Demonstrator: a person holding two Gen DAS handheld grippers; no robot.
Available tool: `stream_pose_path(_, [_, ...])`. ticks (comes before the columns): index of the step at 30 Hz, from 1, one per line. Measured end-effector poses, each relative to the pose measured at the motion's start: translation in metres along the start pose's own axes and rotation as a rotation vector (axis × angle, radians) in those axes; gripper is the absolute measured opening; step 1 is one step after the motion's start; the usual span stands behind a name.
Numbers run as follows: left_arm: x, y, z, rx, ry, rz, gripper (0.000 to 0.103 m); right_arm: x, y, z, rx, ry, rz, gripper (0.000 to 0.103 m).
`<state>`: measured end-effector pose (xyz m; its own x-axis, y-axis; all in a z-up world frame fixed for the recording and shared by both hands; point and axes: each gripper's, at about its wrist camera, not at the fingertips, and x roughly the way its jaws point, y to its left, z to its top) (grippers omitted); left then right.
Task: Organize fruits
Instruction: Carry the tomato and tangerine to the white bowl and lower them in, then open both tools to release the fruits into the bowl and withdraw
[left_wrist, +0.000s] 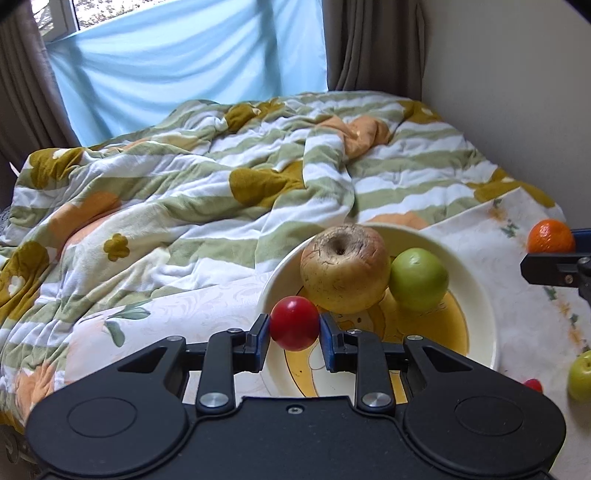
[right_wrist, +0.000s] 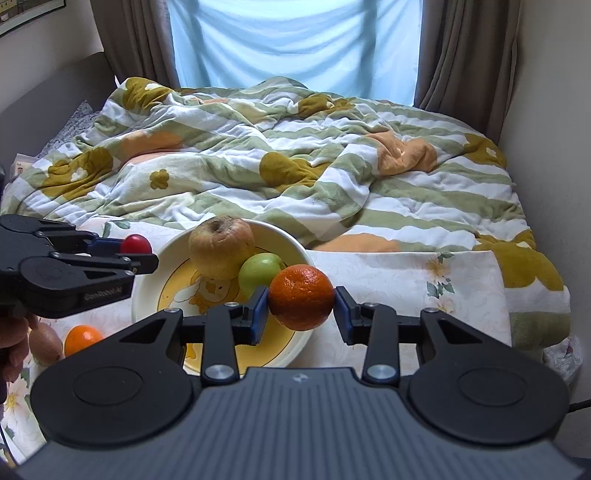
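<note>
A cream bowl (left_wrist: 476, 295) (right_wrist: 147, 288) with a yellow picture inside holds a wrinkled yellow apple (left_wrist: 345, 267) (right_wrist: 221, 246) and a green apple (left_wrist: 419, 278) (right_wrist: 258, 275). My left gripper (left_wrist: 294, 325) (right_wrist: 136, 245) is shut on a small red fruit (left_wrist: 294, 323) (right_wrist: 136, 244) and holds it above the bowl's near-left rim. My right gripper (right_wrist: 301, 299) (left_wrist: 554, 243) is shut on an orange (right_wrist: 301, 297) (left_wrist: 550, 236), held above the bowl's right rim.
The bowl sits on a floral cloth (right_wrist: 406, 280) on a bed with a rumpled striped quilt (right_wrist: 277, 155). Another green apple (left_wrist: 580, 374) and a small red fruit (left_wrist: 533, 385) lie right of the bowl. An orange (right_wrist: 82, 339) and a kiwi (right_wrist: 46, 345) lie to its left. A wall (left_wrist: 517, 74) runs along the right.
</note>
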<state>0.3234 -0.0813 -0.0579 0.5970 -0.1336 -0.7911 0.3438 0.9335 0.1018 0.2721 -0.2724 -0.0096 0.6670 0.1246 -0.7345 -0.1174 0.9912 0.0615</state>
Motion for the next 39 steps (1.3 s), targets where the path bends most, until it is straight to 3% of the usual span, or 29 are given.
stream_pose_path(9, [0.024,-0.007,0.0,0.051,0.05,-0.013,0.035,0.028,-0.01,0.002,0.049,0.039,0.0,0.053])
stream_pose_path(10, [0.023,-0.007,0.0,0.048,0.05,-0.021,0.047,0.029,-0.011,0.002,0.05,0.04,0.002,0.053])
stream_pose_path(11, [0.022,-0.007,0.001,0.044,0.048,-0.026,0.068,0.029,-0.011,0.002,0.048,0.039,0.002,0.053])
stream_pose_path(12, [0.02,-0.008,0.002,0.039,0.042,-0.023,0.081,0.029,-0.011,0.003,0.047,0.038,0.002,0.053])
stream_pose_path(13, [0.015,-0.009,0.002,0.037,0.028,-0.01,0.1,0.03,-0.011,0.003,0.046,0.035,0.003,0.053])
stream_pose_path(14, [0.01,-0.01,0.002,0.041,0.006,-0.001,0.103,0.03,-0.01,0.003,0.045,0.034,0.003,0.053])
stream_pose_path(24, [-0.025,-0.007,-0.006,0.021,-0.002,-0.033,0.103,0.025,-0.011,0.004,0.025,0.037,0.027,0.053])
stream_pose_path(39, [-0.058,0.004,-0.024,-0.04,-0.012,0.026,0.103,0.069,0.02,-0.006,-0.077,0.134,0.088,0.053])
